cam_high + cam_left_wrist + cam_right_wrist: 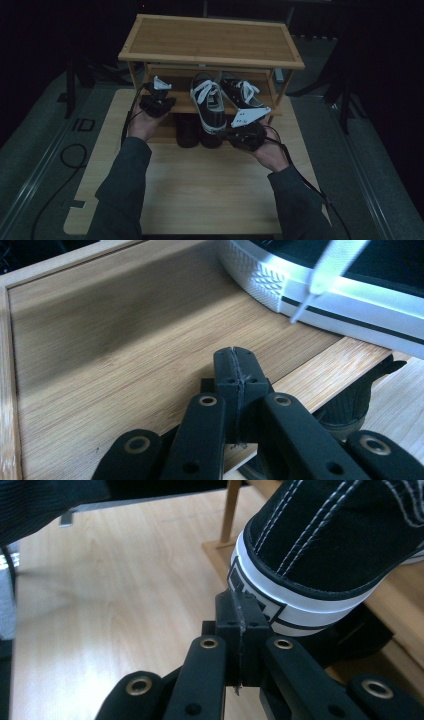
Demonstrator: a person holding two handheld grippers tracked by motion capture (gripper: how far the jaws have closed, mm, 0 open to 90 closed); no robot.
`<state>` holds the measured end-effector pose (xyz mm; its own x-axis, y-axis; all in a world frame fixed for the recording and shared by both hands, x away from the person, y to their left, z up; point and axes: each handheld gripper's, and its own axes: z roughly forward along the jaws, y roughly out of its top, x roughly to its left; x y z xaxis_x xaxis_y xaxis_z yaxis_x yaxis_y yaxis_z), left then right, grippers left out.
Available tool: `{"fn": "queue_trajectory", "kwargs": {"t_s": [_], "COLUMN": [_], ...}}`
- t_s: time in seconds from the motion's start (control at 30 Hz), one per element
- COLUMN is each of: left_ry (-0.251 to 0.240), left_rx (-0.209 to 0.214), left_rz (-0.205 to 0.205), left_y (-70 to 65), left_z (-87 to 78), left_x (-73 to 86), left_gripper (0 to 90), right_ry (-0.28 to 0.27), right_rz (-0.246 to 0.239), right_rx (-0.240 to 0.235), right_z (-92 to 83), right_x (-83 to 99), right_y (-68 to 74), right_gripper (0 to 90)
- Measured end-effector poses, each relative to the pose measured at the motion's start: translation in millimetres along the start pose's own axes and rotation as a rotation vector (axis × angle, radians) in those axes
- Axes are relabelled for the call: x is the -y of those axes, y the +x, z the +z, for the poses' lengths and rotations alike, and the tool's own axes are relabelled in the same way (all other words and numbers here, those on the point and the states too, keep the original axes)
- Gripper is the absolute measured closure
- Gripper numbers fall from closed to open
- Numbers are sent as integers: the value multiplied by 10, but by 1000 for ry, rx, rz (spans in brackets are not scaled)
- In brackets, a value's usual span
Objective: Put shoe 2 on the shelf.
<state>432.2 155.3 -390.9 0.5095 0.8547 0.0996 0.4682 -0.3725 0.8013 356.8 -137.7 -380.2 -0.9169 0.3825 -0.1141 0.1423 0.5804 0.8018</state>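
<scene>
Now your right gripper point(239, 611) is clenched with nothing in it, touching the heel of the shoe point(209, 104) that sticks out over the middle shelf point(125, 355), probably to push it toward 12 o'clock. Your left gripper point(159, 96), also clenched, waits at 9 o'clock.

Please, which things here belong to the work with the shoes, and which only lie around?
In the work: black sneaker pair, middle shelf, right gripper, left gripper.
Lying about: dark shoes on the bottom shelf, floor cable.
</scene>
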Motion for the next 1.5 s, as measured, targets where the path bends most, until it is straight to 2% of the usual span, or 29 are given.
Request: {"fn": "queue_trajectory", "kwargs": {"t_s": [0.5,0.67,0.73,0.8,0.93,1.2,1.5], "left_ry": [2,-2,-2,-2,-5,-4,-10], "left_rx": [-3,-3,-4,-7,-2,0,4], "left_rz": [1,-2,1,4,-5,-5,-9], "left_y": [-3,-10,-15,-18,-10,-5,1], "left_z": [0,3,0,0,2,2,1], "left_x": [-1,1,4,4,5,4,12], "left_gripper": [900,900,900,900,900,900,900], "right_ry": [-35,-43,-40,-40,-52,-71,-63], "right_rz": [5,-9,-21,-11,1,6,-21], "right_rx": [-36,-18,12,40,50,41,74], "right_z": [205,258,287,315,342,382,486], "right_x": [-91,-93,-88,-78,-88,-92,-167], "right_y": [-13,-2,-5,-27,-63,-100,-91], "right_gripper": [900,900,900,900,900,900,900]}}
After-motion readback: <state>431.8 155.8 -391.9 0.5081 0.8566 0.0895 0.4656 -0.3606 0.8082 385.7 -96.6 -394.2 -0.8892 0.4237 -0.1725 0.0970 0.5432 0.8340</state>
